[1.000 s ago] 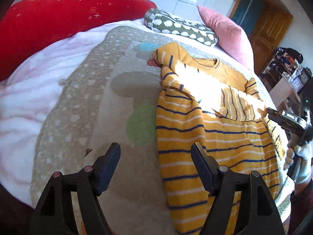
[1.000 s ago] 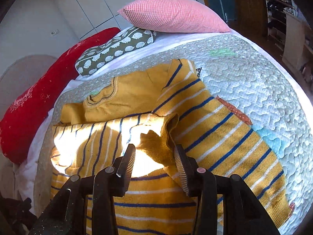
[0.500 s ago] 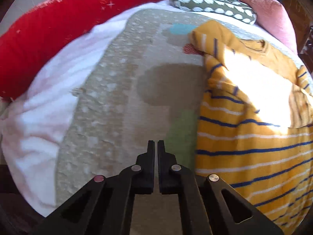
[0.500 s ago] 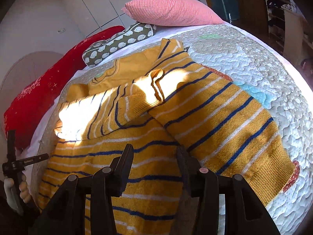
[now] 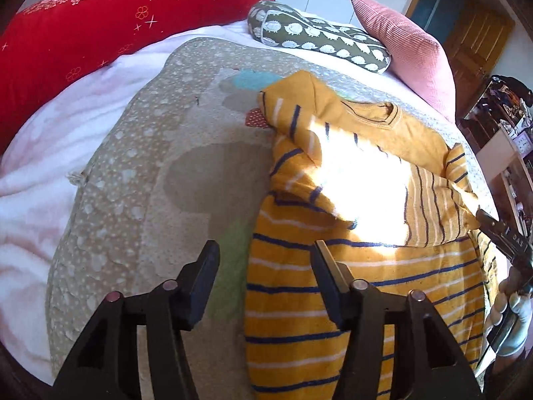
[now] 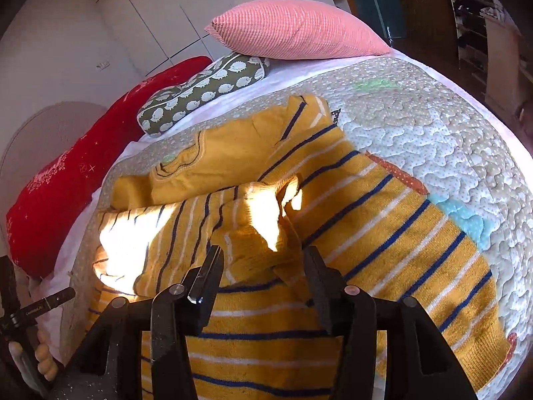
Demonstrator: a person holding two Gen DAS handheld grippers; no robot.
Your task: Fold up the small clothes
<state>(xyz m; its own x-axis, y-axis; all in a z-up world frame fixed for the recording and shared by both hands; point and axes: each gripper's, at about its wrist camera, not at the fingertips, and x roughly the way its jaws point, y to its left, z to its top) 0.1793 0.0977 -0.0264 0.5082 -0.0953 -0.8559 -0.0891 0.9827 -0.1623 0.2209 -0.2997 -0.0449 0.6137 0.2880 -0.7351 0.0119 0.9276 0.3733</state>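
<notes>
Sweater: yellow striped sweater (image 5: 349,286) lay on the quilt (image 5: 160,180) of the bed, neckline toward the pillows.
Progress: both sleeves (image 6: 186,233) looked already turned in across the chest, one crossing the other in a sunlit patch; the side edges seemed tucked too. By my judgement the task was about half done.
Left to do: the hem probably had to be brought up toward the neckline, and the bunched cuff smoothed.
Left gripper (image 5: 266,280): jaws were opening, about half apart, straddling the sweater's side edge near the hem; nothing was pinched between them.
Right gripper (image 6: 263,280): jaws were opening as well, roughly half apart, with the crumpled sleeve cuff (image 6: 263,243) in the gap but the pads not pressing it.
Surroundings: red bolster (image 5: 100,30), patterned cushion (image 5: 319,43) and pink pillow (image 6: 296,30) sat at the head.
</notes>
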